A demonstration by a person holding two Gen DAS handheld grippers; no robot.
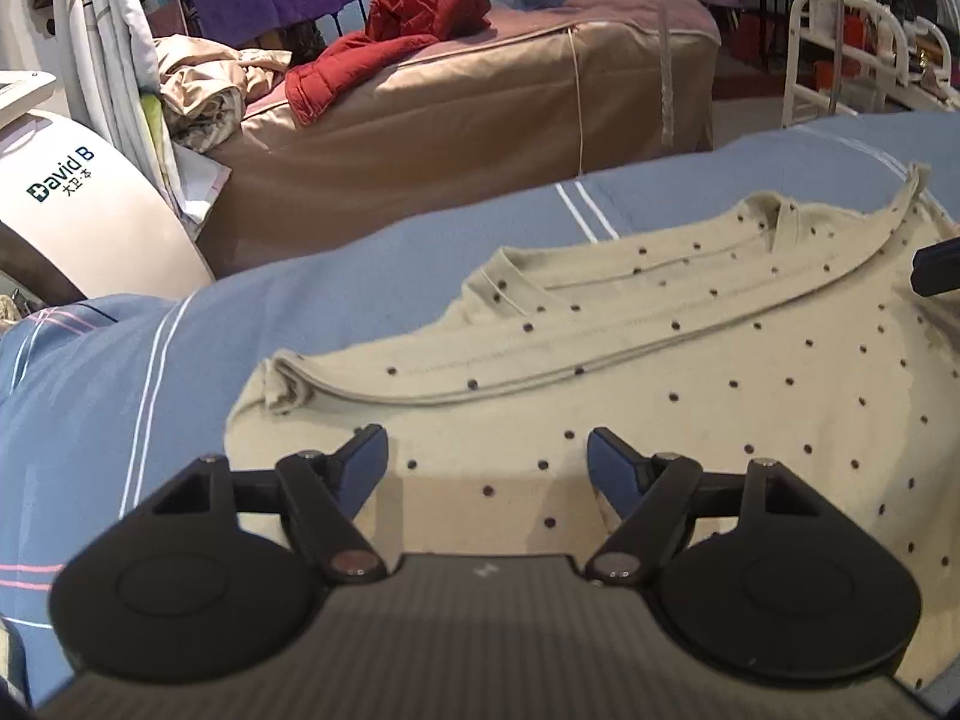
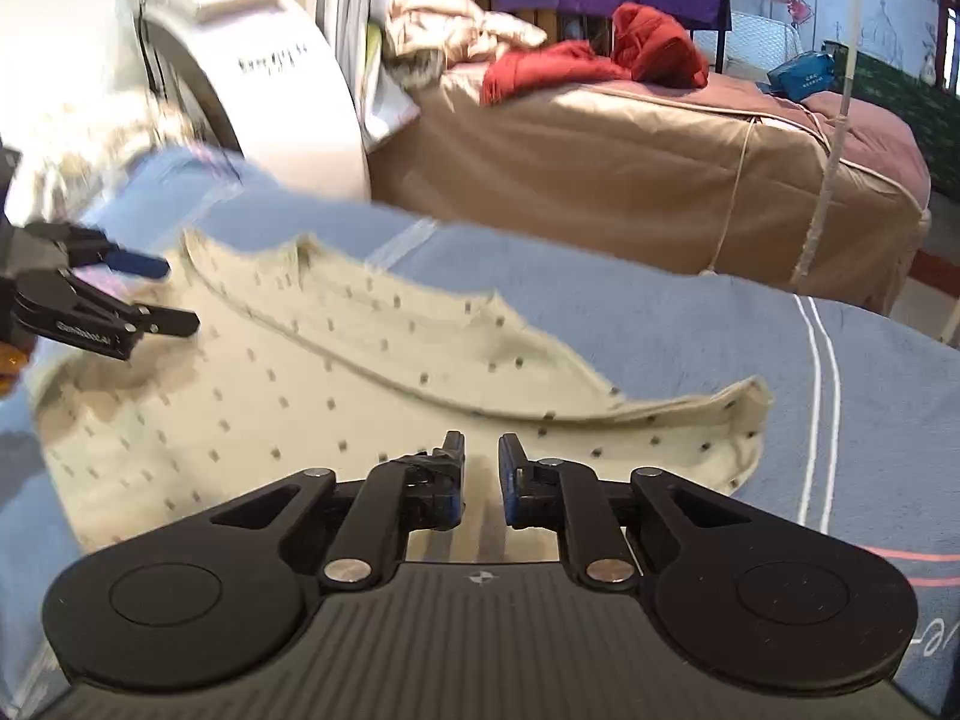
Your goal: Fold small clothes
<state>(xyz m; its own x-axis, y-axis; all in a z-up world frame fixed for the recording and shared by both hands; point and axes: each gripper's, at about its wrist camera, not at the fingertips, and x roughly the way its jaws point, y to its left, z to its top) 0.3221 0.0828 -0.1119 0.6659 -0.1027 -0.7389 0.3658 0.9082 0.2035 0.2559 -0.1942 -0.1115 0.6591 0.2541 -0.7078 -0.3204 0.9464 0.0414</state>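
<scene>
A small beige garment with dark dots (image 1: pixel 690 372) lies on the blue bedspread (image 1: pixel 120 396), its far part folded back over itself. My left gripper (image 1: pixel 487 450) is open and empty, hovering over the garment's near left part. In the right wrist view the same garment (image 2: pixel 270 384) spreads from left to centre. My right gripper (image 2: pixel 481 450) hovers over its near right part with a narrow gap between the fingers and nothing held. The left gripper (image 2: pixel 174 294) shows at the left edge of that view; the right gripper's fingertip (image 1: pixel 936 267) shows at the left wrist view's right edge.
A second bed with a brown cover (image 1: pixel 456 114) stands beyond, with a red jacket (image 1: pixel 408 24) and crumpled beige bedding (image 1: pixel 204 90) on it. A white machine (image 1: pixel 78 210) stands at the left. A white metal frame (image 1: pixel 852 48) is at the far right.
</scene>
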